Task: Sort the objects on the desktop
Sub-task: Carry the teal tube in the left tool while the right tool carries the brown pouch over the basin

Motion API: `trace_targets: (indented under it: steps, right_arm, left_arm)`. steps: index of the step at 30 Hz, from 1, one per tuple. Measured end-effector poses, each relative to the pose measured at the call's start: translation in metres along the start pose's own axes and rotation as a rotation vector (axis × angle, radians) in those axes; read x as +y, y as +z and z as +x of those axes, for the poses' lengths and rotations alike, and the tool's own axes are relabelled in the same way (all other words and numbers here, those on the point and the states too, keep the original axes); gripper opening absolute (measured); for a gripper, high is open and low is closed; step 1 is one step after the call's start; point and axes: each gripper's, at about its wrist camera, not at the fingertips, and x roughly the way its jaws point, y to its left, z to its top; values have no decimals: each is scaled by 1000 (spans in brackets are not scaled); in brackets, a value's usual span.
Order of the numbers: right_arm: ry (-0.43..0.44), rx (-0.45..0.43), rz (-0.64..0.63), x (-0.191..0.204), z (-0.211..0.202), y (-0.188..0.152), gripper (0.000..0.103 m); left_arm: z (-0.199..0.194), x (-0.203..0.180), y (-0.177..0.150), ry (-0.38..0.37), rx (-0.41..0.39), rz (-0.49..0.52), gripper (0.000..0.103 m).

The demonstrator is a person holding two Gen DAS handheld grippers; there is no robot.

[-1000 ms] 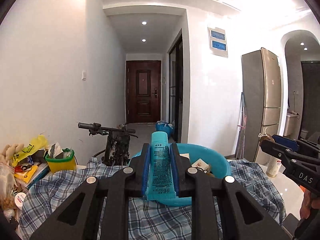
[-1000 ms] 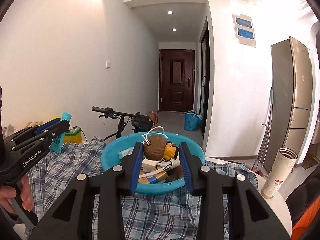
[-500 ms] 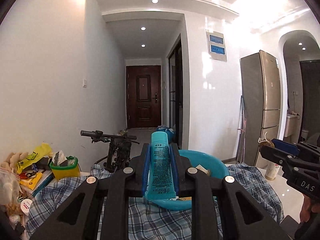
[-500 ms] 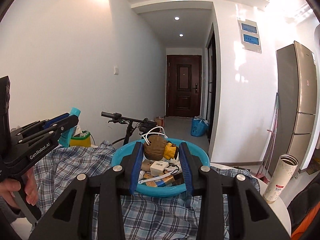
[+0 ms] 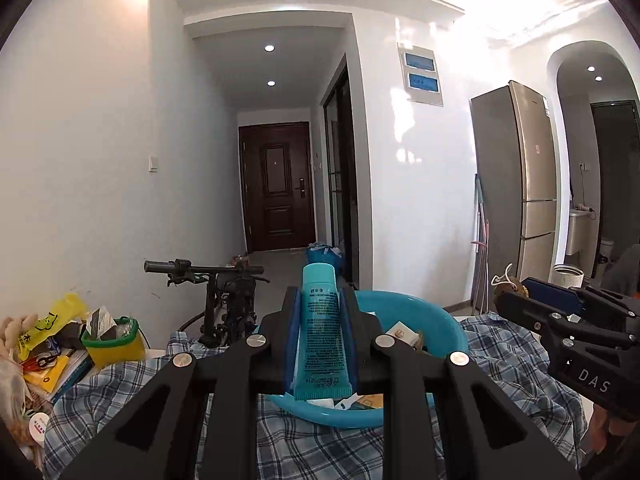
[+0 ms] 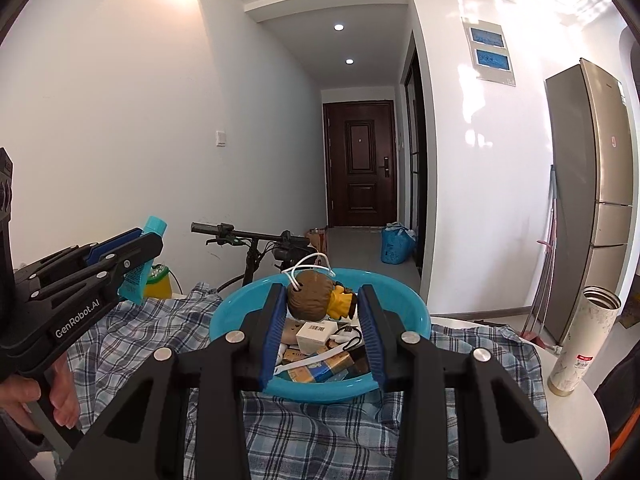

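My left gripper (image 5: 320, 336) has its jaws clamped on one teal tube (image 5: 320, 332), cap pointing away from me, and my right gripper (image 6: 322, 320) has its jaws pinched on one brown-haired doll head (image 6: 310, 294) with a white cord looped on top. Both hang just over the near rim of one blue basin (image 6: 416, 312) on the plaid-covered tabletop (image 6: 320, 436), the basin holding several small boxes. Farther off stand one green-rimmed yellow tub (image 5: 114, 344), one bicycle (image 5: 228, 300) and one dark door (image 5: 278, 186).
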Motion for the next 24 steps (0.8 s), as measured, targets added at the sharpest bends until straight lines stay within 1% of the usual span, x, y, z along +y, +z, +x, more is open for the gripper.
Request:
trace_targets:
  steps: [3, 5, 9, 11, 13, 14, 16, 17, 20, 22, 24]
  right_arm:
    - [4, 9, 8, -2, 17, 3, 36]
    - [1, 36, 15, -4, 34, 2, 36]
    - [-22, 46, 30, -8, 58, 0, 36]
    - [-23, 47, 47, -11, 68, 1, 36]
    - [-25, 43, 56, -11, 78, 3, 36]
    - [-27, 42, 52, -11, 83, 3, 36]
    - [-48, 42, 35, -9, 94, 5, 36]
    - [-61, 37, 34, -9, 99, 6, 36]
    - [-57, 23, 62, -11, 108, 10, 36]
    - [-65, 6, 75, -12, 111, 15, 36]
    - [-50, 17, 86, -13, 114, 18, 36]
  left_arm:
    - [18, 0, -2, 3, -4, -9, 21]
    - [28, 0, -4, 14, -12, -11, 21]
    - [55, 1, -9, 30, 12, -21, 21]
    - [69, 4, -11, 32, 26, -34, 21]
    - [81, 9, -11, 30, 39, -77, 21]
    - [88, 11, -11, 23, 54, -100, 21]
    - [104, 14, -10, 21, 78, -115, 21]
    - [110, 14, -10, 25, 74, -116, 21]
    - [126, 17, -7, 28, 59, -120, 21]
    - [135, 22, -4, 14, 59, -158, 21]
    - [145, 28, -2, 9, 97, -231, 21]
